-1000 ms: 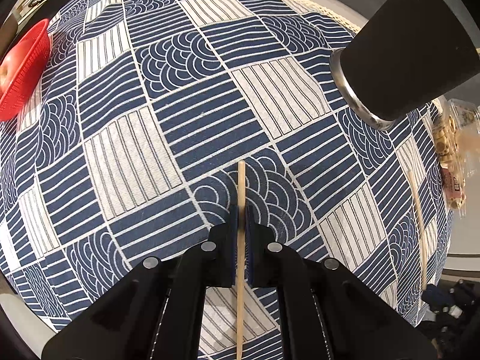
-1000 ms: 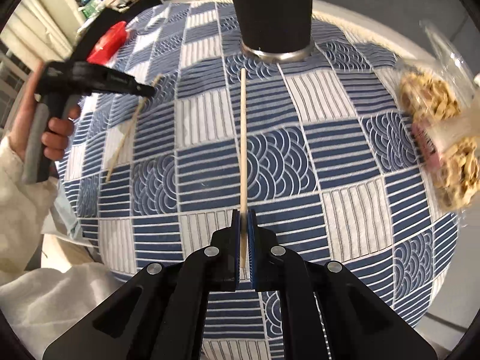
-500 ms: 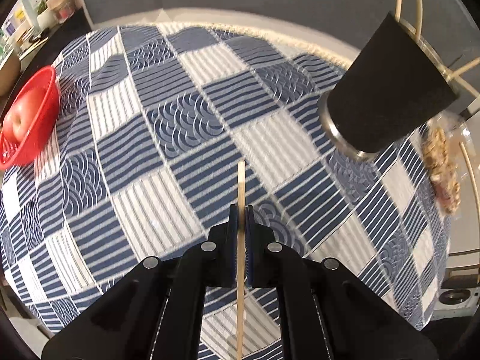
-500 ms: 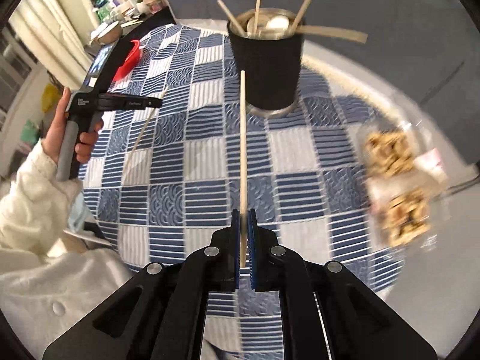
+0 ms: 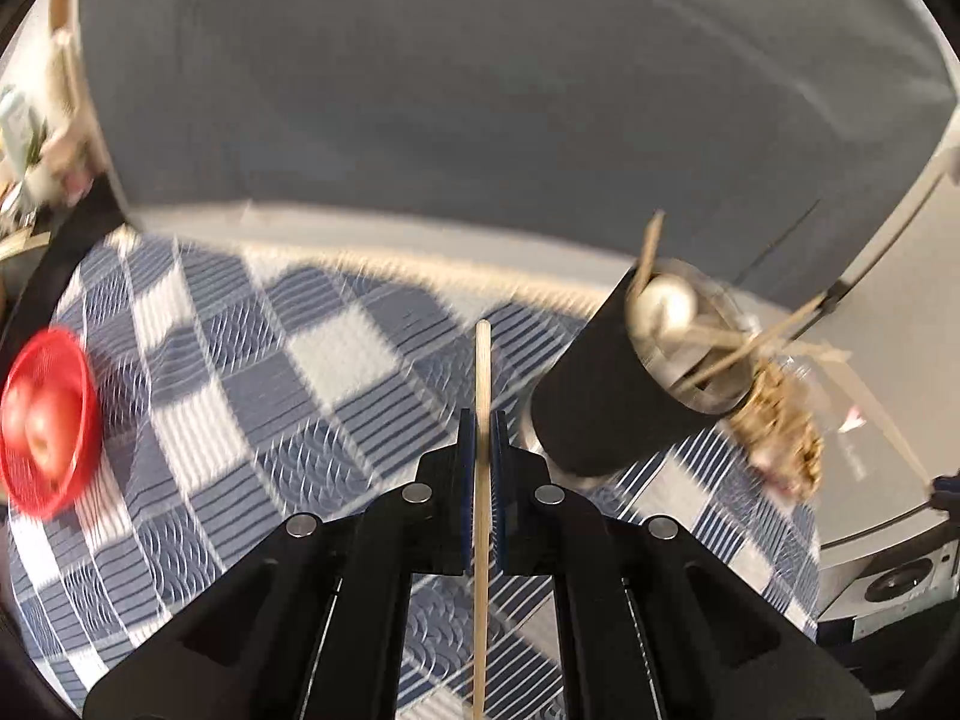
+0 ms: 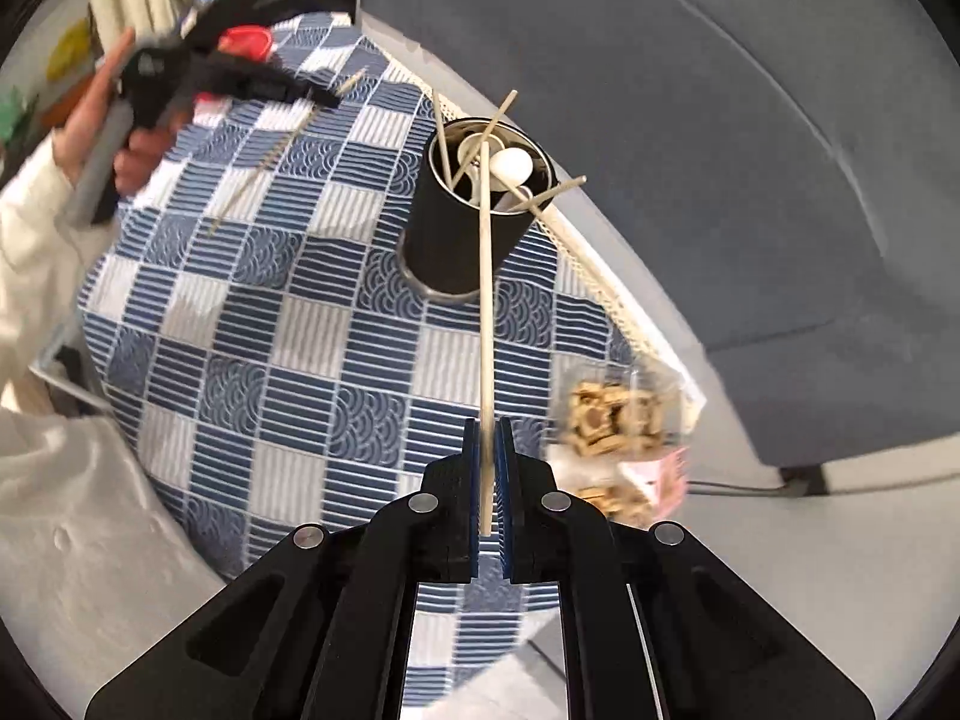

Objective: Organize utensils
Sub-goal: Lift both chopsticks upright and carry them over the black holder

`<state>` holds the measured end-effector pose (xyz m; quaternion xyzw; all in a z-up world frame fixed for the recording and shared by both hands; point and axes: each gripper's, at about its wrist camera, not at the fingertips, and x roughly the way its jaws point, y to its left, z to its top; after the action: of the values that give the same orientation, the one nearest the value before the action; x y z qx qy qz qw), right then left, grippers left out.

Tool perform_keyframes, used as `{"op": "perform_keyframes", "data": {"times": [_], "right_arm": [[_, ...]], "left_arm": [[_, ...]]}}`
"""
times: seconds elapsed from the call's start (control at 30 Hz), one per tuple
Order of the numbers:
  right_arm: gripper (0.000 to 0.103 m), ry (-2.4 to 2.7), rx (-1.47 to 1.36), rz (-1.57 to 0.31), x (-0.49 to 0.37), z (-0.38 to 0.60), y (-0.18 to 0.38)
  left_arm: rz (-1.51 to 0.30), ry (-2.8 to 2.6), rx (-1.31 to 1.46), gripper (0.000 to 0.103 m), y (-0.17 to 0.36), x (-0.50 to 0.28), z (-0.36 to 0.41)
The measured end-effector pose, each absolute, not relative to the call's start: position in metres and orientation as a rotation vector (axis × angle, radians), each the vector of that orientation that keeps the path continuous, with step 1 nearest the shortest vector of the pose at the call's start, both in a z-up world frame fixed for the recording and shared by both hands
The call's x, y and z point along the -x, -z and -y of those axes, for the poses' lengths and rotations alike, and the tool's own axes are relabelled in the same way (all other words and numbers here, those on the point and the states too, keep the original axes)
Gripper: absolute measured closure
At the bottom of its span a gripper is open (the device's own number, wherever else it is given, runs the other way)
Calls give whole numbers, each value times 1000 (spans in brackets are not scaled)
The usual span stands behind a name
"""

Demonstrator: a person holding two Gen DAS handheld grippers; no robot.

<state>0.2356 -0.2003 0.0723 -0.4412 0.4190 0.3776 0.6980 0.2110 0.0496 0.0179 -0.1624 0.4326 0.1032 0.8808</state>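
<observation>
My left gripper [image 5: 482, 420] is shut on a wooden chopstick [image 5: 482, 372] and holds it in the air above the checked tablecloth [image 5: 288, 408], left of the black utensil cup [image 5: 606, 396]. My right gripper [image 6: 487, 438] is shut on a second wooden chopstick [image 6: 485, 276], whose tip reaches over the mouth of the black cup [image 6: 462, 228]. The cup holds several chopsticks and a white spoon [image 6: 510, 165]. The left gripper [image 6: 327, 97] with its chopstick also shows in the right wrist view at upper left.
A red basket with apples [image 5: 45, 420] sits at the table's left edge. A clear snack pack [image 6: 618, 420] lies right of the cup near the table edge. A grey sofa [image 6: 720, 150] stands behind the table.
Both grippers have risen well above the table with their chopsticks. The right chopstick's tip has moved over the cup's mouth. The left view has tilted up toward the sofa.
</observation>
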Motion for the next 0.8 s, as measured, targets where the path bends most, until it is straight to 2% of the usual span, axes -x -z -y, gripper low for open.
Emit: {"op": "perform_keyframes", "data": {"times": [0.4,0.8], "right_arm": [[99,-731,1428,-849,-244,163,-98],[99,-723,1796,-841,-250,120,-90]], "left_arm": [[-692,-38,306,98,-94,-258,-44],[-581,104,287,98,-117,-309,-33]]}}
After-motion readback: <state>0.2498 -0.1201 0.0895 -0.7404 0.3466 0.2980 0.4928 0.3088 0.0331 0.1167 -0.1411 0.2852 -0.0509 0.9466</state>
